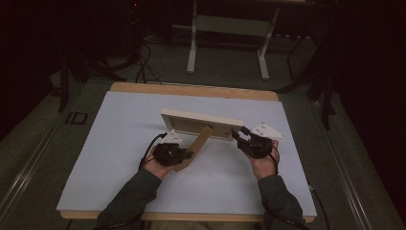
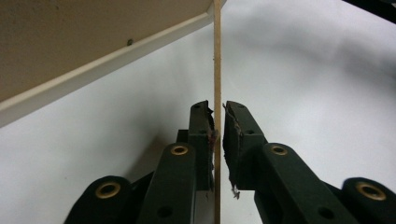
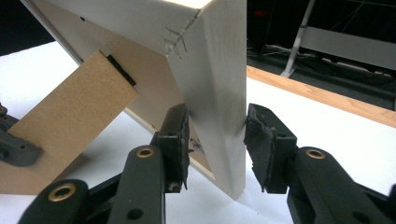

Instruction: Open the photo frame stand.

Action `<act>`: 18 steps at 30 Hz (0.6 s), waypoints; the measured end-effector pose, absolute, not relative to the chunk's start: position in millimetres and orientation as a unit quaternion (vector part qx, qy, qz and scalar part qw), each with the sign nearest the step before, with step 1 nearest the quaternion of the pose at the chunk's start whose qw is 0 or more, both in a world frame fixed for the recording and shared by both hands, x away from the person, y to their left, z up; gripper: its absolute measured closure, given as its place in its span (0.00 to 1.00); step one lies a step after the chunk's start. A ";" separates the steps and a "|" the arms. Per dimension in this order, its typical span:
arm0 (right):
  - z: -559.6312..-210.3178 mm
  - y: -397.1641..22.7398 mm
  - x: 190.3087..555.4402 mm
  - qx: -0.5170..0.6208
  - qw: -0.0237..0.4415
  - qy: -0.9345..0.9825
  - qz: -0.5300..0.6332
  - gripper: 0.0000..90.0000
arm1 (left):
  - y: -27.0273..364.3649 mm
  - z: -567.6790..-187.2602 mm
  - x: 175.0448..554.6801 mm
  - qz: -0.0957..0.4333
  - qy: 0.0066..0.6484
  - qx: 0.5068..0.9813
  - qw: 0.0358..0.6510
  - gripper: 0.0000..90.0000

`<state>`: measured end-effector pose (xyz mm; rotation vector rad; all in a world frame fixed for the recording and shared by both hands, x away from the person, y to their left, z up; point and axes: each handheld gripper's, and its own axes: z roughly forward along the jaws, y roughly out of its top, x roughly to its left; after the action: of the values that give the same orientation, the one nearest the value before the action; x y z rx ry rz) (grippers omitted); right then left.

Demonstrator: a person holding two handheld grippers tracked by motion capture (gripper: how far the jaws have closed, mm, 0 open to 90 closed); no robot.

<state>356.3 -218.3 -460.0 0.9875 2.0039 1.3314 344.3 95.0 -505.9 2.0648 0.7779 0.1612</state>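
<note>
At centre of the high view, the picture frame [image 1: 201,122] stands on the white table [image 1: 119,158]. The left gripper [image 2: 218,116] pinches its fold-out stand [image 2: 217,70] (seen edge-on); the right gripper [image 3: 217,135] clamps the frame's side. A metal rack [image 1: 230,24] stands upper centre.

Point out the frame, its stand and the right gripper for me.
Frame [image 1: 201,118]: high view, top edge.
Stand [image 3: 70,126]: right gripper view, flat brown face.
Right gripper [image 3: 217,135]: right gripper view, midway between its fingertips.

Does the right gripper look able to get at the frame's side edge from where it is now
Probably yes. The right gripper already has its jaws on either side of the picture frame's side edge; the stand sits off to one side, clear of them.
</note>
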 end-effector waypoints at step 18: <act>-459.9 -220.9 357.3 0.361 0.259 0.748 0.493 0.67 | 145.8 -482.7 339.6 0.118 0.359 0.783 0.494 0.74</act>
<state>357.3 -220.9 -459.9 0.9782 2.0275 1.3347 339.6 145.8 -482.7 1.8974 0.8705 0.2864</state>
